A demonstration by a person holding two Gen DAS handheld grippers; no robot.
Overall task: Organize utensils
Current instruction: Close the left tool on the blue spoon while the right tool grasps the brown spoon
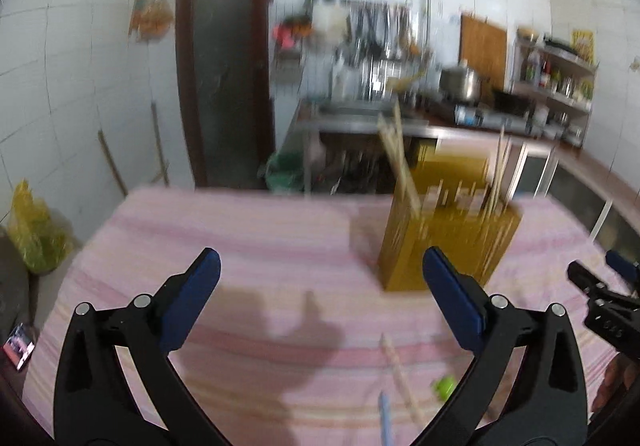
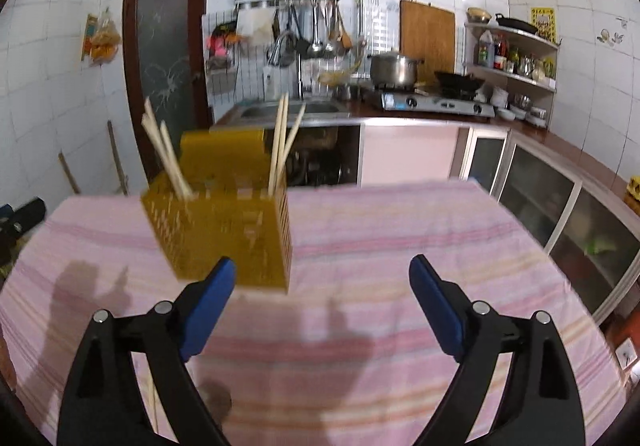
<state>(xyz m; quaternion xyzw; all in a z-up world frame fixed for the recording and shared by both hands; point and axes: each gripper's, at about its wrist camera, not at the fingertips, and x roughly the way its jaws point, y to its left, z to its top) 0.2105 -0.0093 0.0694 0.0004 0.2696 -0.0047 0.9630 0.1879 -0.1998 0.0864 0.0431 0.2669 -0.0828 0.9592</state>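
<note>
the left gripper (image 1: pixel 320 286) has its jaws wide apart and nothing is between them; the right gripper (image 2: pixel 322 298) is also wide and empty. both point down at a slant toward the table (image 2: pixel 400 246), probably because they are coming to fetch the loose pieces, and open jaws are needed to take a thin stick. the yellow holder (image 2: pixel 224 234) stands upright on the pink cloth, at about 10 o'clock from the right gripper and at 1 o'clock from the left one. it has slotted walls, and chopsticks (image 2: pixel 280 142) already stand in it, leaning on the rim in two groups, so it seems to be the place where utensils go. on the cloth near the left gripper, at about 5 o'clock, lie a loose chopstick (image 1: pixel 400 378), a pale blue stick (image 1: pixel 385 418) and a small green thing (image 1: pixel 445 386); what the green one is i cannot tell. these are not yet sorted, so i judge the task only partly done.
</note>
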